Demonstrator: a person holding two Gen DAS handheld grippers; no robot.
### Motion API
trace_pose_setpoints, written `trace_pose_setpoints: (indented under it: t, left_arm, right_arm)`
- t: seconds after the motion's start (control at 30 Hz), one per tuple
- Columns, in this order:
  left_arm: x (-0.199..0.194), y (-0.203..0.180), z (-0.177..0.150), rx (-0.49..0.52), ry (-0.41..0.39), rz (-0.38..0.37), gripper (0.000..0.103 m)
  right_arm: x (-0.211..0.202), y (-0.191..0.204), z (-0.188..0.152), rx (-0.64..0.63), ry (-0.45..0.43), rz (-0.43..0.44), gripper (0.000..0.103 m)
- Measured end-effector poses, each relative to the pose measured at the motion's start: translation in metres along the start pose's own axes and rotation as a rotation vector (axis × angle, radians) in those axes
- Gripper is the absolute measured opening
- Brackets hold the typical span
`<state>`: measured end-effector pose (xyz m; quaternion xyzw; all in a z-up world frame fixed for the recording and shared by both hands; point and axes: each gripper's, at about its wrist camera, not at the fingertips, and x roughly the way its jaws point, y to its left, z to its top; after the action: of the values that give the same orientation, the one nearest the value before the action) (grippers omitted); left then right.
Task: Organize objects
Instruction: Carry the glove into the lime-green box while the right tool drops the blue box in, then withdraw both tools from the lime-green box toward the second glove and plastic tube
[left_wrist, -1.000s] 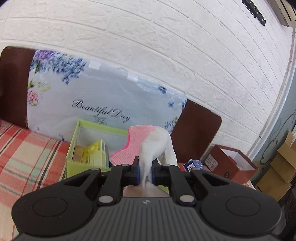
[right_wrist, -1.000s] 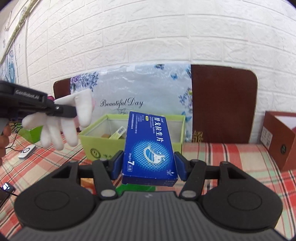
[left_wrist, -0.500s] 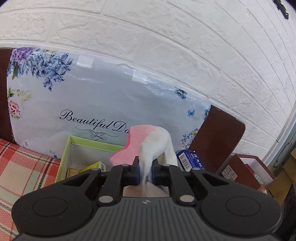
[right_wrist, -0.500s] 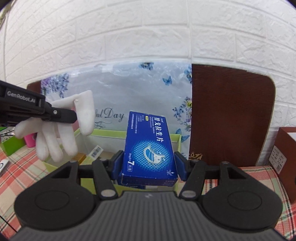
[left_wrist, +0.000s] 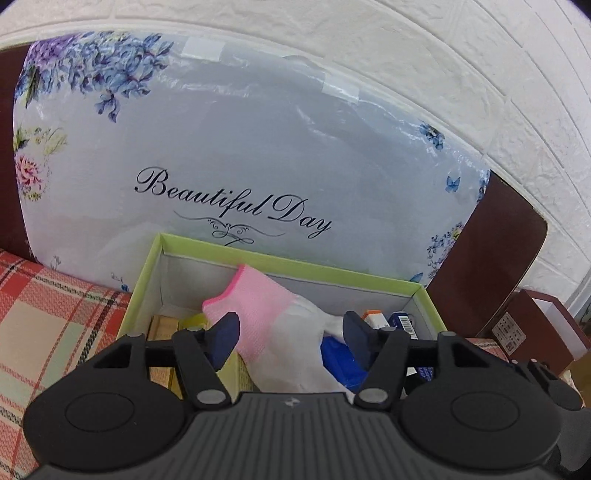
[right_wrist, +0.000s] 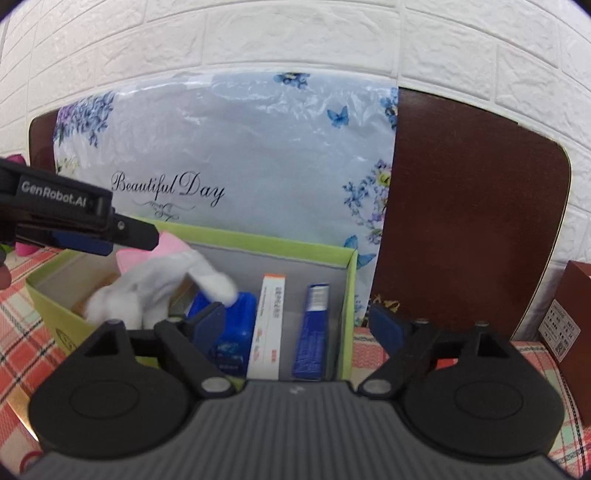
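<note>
A pink-and-white glove (left_wrist: 273, 325) droops into the green box (left_wrist: 288, 266), lying loose between the spread fingers of my left gripper (left_wrist: 291, 334), whose jaws are opening. In the right wrist view the glove (right_wrist: 159, 284) rests on the box's contents under the left gripper (right_wrist: 144, 236). My right gripper (right_wrist: 295, 321) hovers over the green box (right_wrist: 277, 248) with its jaws opening and nothing pressed between them. The blue medicine box (right_wrist: 236, 332) lies inside, just behind the left finger, beside a white-and-orange carton (right_wrist: 267, 328) and a slim blue carton (right_wrist: 312, 328).
A floral plastic bag (left_wrist: 258, 155) printed "Beautiful Day" leans against a dark brown board (right_wrist: 469, 206) and the white brick wall. A brown carton (left_wrist: 532, 328) stands at the right. Plaid cloth (left_wrist: 44, 317) covers the surface around the green box.
Both grippers moved forward and down over the green box. The left jaws let go of the glove, and the right jaws let go of the blue box, which now lies in the box.
</note>
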<state>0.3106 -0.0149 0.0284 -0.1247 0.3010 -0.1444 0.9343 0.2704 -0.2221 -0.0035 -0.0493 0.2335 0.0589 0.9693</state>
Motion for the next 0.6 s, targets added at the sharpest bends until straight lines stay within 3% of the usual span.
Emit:
trace_pose_setpoints:
  t: [0.2,0.4,0.6]
  left_arm:
    - [-0.010,0.003,-0.003,-0.016,0.004,0.029,0.070]
    - [-0.048,-0.013,-0.007,0.010,-0.010,0.050,0.074]
    - [-0.099,-0.041,-0.034,0.117,-0.074,0.190,0.083]
  right_arm:
    - [-0.010,-0.003,-0.008,0.038,0.009,-0.011,0.098]
    - [-0.043,-0.007,-0.005,0.046,-0.018,0.005,0.103]
    - [-0.084,-0.006,-0.013,0.072,-0.034,0.016,0.103]
